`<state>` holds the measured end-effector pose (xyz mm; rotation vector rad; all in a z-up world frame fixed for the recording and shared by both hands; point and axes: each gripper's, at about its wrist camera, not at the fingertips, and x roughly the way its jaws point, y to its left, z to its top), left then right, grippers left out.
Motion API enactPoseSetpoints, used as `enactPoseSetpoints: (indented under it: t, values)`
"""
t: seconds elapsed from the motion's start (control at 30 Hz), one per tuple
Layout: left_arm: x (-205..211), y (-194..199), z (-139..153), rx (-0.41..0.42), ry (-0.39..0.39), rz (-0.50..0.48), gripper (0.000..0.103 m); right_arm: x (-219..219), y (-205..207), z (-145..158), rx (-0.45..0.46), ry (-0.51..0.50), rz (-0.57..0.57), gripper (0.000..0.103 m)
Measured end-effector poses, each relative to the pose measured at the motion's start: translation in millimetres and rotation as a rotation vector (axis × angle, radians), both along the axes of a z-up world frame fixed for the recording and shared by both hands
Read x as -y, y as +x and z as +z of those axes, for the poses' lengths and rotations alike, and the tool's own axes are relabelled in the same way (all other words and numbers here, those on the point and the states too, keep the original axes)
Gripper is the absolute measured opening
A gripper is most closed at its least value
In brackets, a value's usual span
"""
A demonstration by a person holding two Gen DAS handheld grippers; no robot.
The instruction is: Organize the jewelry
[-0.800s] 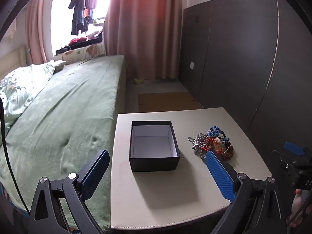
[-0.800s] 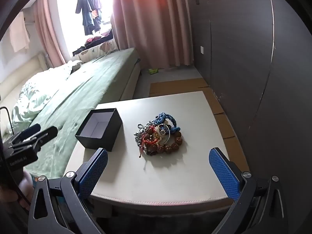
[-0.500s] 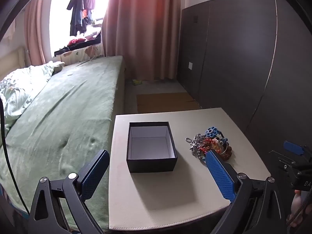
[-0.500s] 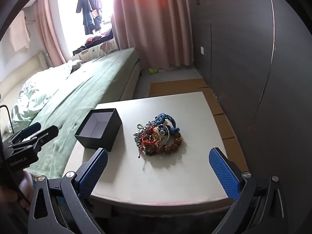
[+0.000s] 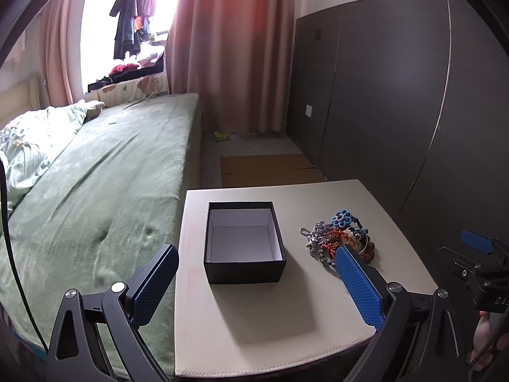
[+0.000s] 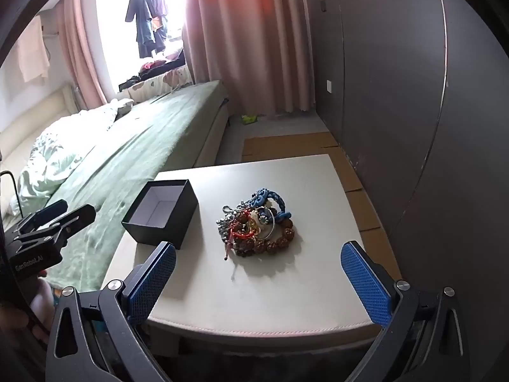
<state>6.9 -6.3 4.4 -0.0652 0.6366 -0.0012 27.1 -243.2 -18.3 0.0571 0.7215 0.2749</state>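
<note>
An open black box with a white inside stands empty on the white table; it also shows in the right wrist view. A tangled pile of jewelry, with beads, chains, a blue bracelet and red cord, lies to the right of the box, also seen in the left wrist view. My left gripper is open and empty, held above the table's near edge facing the box. My right gripper is open and empty, held short of the pile.
A bed with a green cover runs along the table's left side. A dark wardrobe wall stands to the right. Cardboard sheets lie on the floor beyond the table, with curtains behind.
Both grippers have shifted only slightly; the box and pile sit a little lower and nearer in the views. Both stay open and empty.
</note>
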Motion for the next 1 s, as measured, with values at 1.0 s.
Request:
enactPoseSetpoints:
  t: [1.0]
  values:
    - [-0.9, -5.0, -5.3, -0.005, -0.009, -0.001, 0.099, -0.7, -1.1, -0.7, 0.002, -0.005, -0.006, 0.103]
